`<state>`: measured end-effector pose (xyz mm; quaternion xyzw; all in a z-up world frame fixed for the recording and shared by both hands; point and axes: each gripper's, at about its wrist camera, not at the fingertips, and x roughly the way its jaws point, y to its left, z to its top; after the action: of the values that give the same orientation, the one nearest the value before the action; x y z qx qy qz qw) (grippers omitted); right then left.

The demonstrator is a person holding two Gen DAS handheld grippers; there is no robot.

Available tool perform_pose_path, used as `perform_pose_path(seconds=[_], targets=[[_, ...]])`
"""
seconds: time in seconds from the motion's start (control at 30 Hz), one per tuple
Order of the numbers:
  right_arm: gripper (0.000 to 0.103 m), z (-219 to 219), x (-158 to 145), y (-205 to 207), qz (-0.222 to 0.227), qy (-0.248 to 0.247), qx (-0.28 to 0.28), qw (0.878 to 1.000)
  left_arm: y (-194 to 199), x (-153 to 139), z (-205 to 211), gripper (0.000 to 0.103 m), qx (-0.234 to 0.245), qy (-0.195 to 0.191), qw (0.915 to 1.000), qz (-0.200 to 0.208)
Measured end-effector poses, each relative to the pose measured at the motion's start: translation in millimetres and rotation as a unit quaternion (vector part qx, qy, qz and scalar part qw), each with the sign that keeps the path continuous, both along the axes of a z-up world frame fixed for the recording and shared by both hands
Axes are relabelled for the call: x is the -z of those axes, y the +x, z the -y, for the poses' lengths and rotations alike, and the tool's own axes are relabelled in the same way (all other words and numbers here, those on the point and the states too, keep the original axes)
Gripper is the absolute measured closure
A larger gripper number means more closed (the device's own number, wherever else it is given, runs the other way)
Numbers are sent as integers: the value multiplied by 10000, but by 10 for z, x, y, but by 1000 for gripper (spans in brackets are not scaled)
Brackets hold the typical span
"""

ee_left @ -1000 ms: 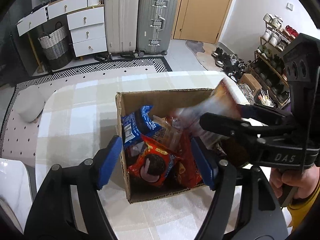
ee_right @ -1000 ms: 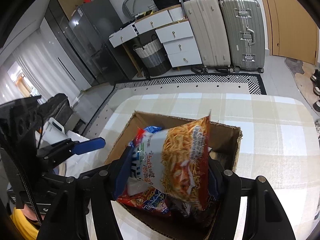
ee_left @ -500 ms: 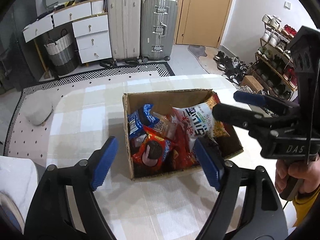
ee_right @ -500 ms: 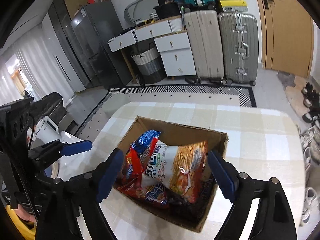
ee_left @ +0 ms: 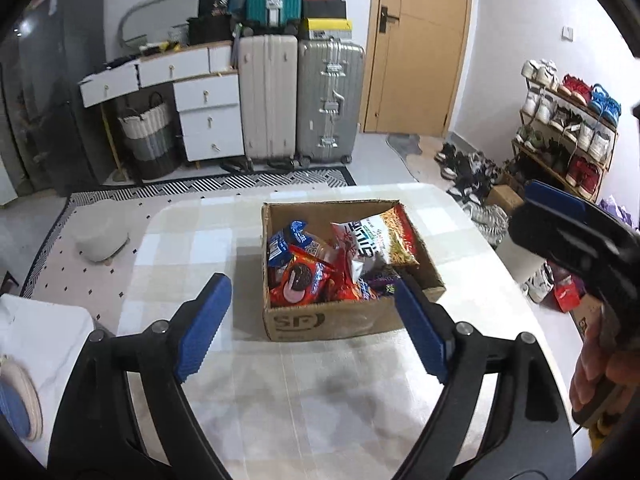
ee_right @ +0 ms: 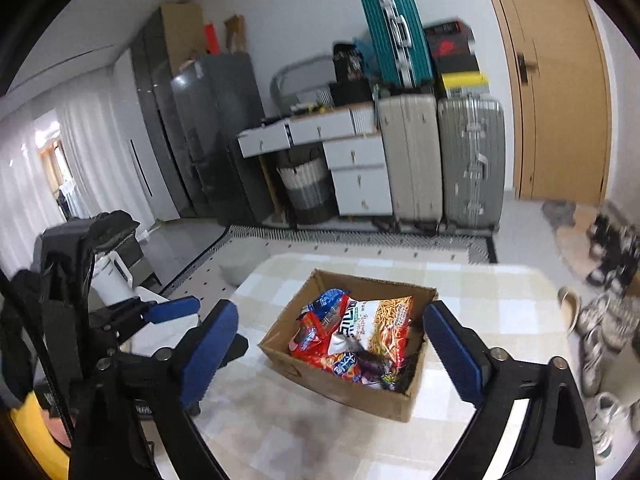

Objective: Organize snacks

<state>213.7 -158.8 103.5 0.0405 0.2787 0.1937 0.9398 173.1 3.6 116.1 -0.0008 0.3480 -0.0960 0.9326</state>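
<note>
A cardboard box (ee_left: pixel 332 322) stands on the checked table (ee_left: pixel 304 400), full of snack packets. A white and orange noodle-snack bag (ee_left: pixel 374 240) lies on top at the right, beside a red cookie packet (ee_left: pixel 300 284) and a blue packet (ee_left: pixel 288 238). The box (ee_right: pixel 336 380) and noodle-snack bag (ee_right: pixel 380 320) also show in the right wrist view. My left gripper (ee_left: pixel 312 328) is open and empty, back from the box's near side. My right gripper (ee_right: pixel 332 352) is open and empty, raised above and behind the box.
Suitcases (ee_left: pixel 304 96) and white drawers (ee_left: pixel 204 112) stand against the far wall by a wooden door (ee_left: pixel 416 44). A shoe rack (ee_left: pixel 564 128) is at the right. A grey cushion (ee_left: pixel 102 234) lies on the rug at the left.
My right gripper let go of the noodle-snack bag, which now lies in the box. Both grippers have pulled back and up from the box.
</note>
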Motion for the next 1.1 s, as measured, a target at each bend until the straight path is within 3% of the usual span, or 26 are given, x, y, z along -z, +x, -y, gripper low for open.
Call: perform_pose_path(seconds=[0.2, 0.4, 0.63, 0.87, 1.1], targets=[[1, -72, -71, -765, 763, -199, -78, 9969, -672, -210, -28, 19, -57, 21, 9984, 569], [1, -91, -13, -1411, 1360, -359, -13, 9901, -1343, -352, -192, 1, -322, -132, 9943, 1012], [1, -11, 164, -1902, 1704, -304, 114, 9848, -1930, -345, -371, 1, -564, -247, 9891, 1337], [1, 239, 310, -2076, 1890, -29, 476, 9808, -2132, -198, -476, 1, -791, -223, 9870, 1383], [1, 436, 475, -2048, 1829, -15, 785, 9800, -1995, 43, -454, 1, -860, -85, 9857, 1443]])
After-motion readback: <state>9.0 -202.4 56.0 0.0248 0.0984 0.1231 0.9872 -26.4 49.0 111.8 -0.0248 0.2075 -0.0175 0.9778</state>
